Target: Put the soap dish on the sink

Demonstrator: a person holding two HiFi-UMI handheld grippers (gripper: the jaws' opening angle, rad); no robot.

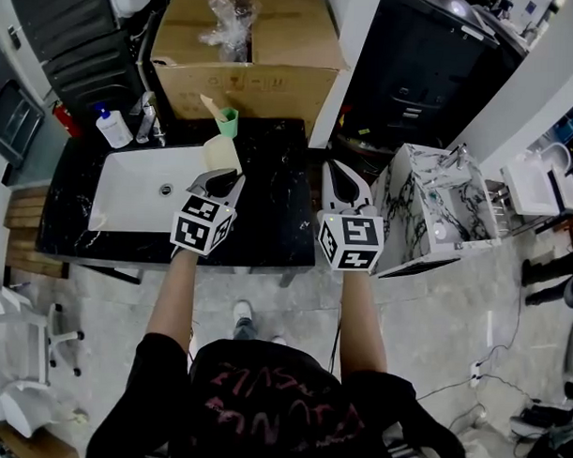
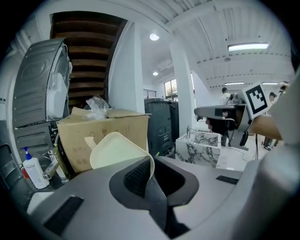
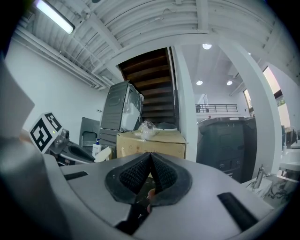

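Observation:
The cream soap dish [image 1: 221, 155] is held in my left gripper [image 1: 226, 177], above the right edge of the white basin [image 1: 142, 188] in the black marble sink top [image 1: 268, 213]. In the left gripper view the dish [image 2: 117, 147] stands up from the jaws, which are shut on its lower edge. My right gripper [image 1: 344, 175] hovers over the right end of the counter, jaws shut with nothing between them [image 3: 150, 157].
A faucet [image 1: 148, 115], a soap pump bottle [image 1: 112, 126] and a green cup [image 1: 226, 121] stand along the back of the counter. A large cardboard box [image 1: 246, 53] sits behind. A small marble vanity [image 1: 433, 210] stands to the right.

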